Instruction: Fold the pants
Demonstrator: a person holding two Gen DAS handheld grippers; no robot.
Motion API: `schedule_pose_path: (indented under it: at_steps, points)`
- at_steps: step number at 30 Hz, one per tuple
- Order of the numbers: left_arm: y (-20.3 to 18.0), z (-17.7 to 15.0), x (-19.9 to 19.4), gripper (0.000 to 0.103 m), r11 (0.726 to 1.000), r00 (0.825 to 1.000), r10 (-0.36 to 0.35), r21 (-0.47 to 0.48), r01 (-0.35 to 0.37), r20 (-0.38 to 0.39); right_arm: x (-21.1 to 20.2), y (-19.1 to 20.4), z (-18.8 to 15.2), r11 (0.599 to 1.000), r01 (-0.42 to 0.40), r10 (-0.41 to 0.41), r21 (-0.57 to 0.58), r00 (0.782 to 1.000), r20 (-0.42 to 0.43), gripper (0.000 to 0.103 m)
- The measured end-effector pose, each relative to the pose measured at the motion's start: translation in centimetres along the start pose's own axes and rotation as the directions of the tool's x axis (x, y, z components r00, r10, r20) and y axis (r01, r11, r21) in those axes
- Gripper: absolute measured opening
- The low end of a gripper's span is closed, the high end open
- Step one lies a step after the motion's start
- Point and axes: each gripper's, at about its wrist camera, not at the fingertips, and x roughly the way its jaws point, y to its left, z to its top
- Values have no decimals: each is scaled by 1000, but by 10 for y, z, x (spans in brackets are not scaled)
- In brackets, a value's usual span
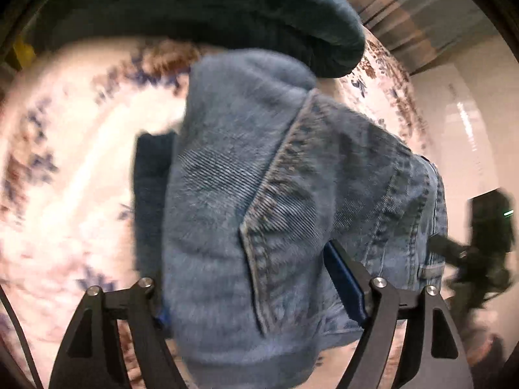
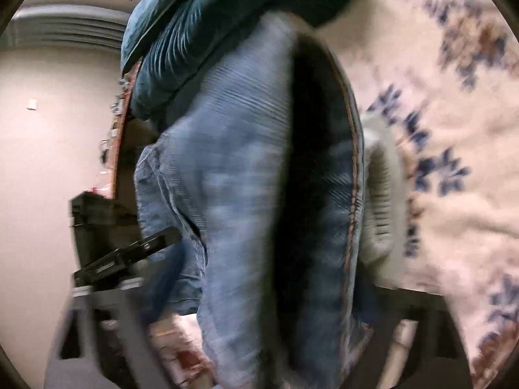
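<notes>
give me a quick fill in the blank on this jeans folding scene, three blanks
1. The pants are made of blue ____.
2. They lie on a white cloth printed with a ____ pattern.
3. Behind the pants, a bundle of dark ____ fabric lies on the cloth.

Missing words: denim; floral; teal

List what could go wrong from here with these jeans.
1. The jeans bulge between the left gripper fingers in a thick wad; the spread fingers may let the fold spring open.
2. A dark teal garment lies against the jeans' far end and could get dragged along or tucked into the fold.
3. Both views are motion-blurred, and denim fills the space between the right gripper fingers, so placement on the floral bedspread is hard to judge.
</notes>
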Motion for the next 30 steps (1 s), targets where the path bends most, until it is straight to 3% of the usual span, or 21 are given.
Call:
schedule_pose_path:
  at_steps: [1,3,4,5,7,10,13,17,19,24,30]
  points:
    - [-9,-7,-10,79,999,999,46,16,-46,16,-18,8,-5,997,65,-64,-32,997,36,100]
    - [-20,-19,-21,94,993,993,112,32,-113,30,-45,24,-16,983,171,-166,-59,983,84,100]
    - [-28,-28,-30,100,988,988,146,39,-147,43,-63,33,-25,963,256,-245,-79,961,124,100]
    - [-35,-36,-39,100,982,981,183,44,-186,62,-64,68,-19,949,303,-287,-91,946,149,100]
    - [-49,-46,-52,100,968,965,244,41,-249,95,-96,102,-30,889,446,-420,-106,885,200,100]
    - [-65,-64,-82,100,948,934,315,-3,-320,169,-119,137,-53,818,558,-512,-137,817,267,100]
    - [-73,-89,-104,100,930,908,365,-44,-364,206,-143,158,-88,782,604,-547,-157,784,293,100]
    - [-99,-121,-148,100,910,873,406,-35,-413,269,-176,191,-135,765,614,-539,-195,775,329,100]
    - [-110,-137,-177,100,897,849,431,-38,-441,305,-194,209,-157,738,640,-546,-213,752,369,100]
    - [-121,-159,-238,100,915,849,391,-53,-399,356,-254,256,-208,739,644,-535,-198,740,408,100]
    - [-135,-188,-304,100,919,833,362,-14,-393,419,-315,309,-264,735,654,-525,-180,716,460,100]
